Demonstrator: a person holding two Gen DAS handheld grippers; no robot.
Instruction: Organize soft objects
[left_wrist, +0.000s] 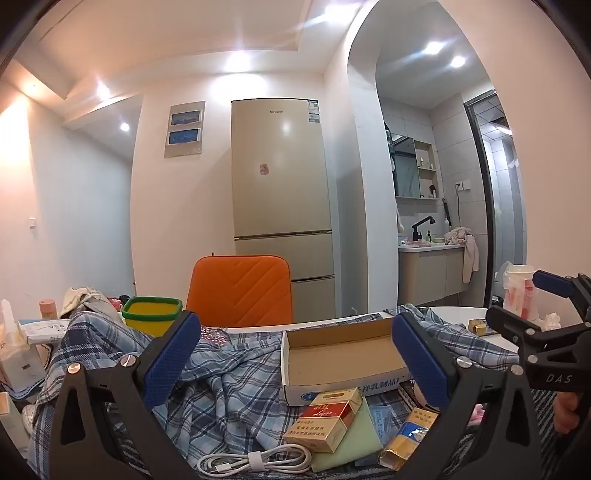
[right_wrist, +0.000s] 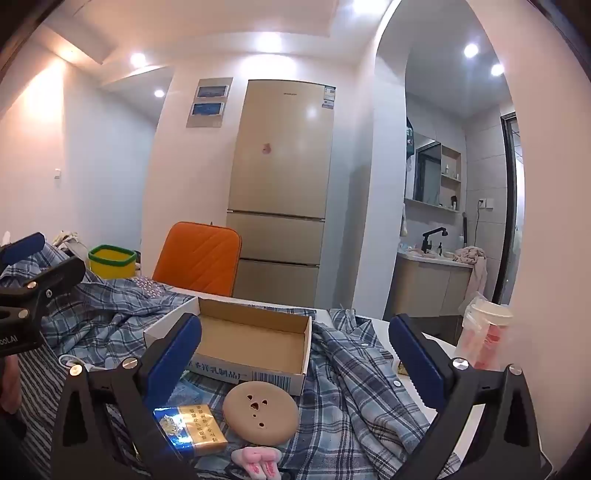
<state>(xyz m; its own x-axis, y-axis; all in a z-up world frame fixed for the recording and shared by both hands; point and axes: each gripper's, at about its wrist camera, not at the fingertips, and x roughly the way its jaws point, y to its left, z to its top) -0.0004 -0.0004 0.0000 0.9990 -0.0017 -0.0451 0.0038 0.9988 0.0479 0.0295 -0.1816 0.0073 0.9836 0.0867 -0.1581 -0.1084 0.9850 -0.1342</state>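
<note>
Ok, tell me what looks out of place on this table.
The plaid shirt lies crumpled across the table, with the open cardboard box, a red cigarette pack, a blue one and a round tan disc sitting on it.

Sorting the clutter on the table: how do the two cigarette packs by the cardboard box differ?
In the left wrist view, the red-and-gold pack has a red panel on its face, while the blue-and-gold pack has a blue panel and shiny gold ends. The red-and-gold pack rests on a pale green cloth; the blue-and-gold pack lies just right of that cloth. Both are small rigid boxes lying flat in front of the open cardboard box, neither between any jaws.
</note>
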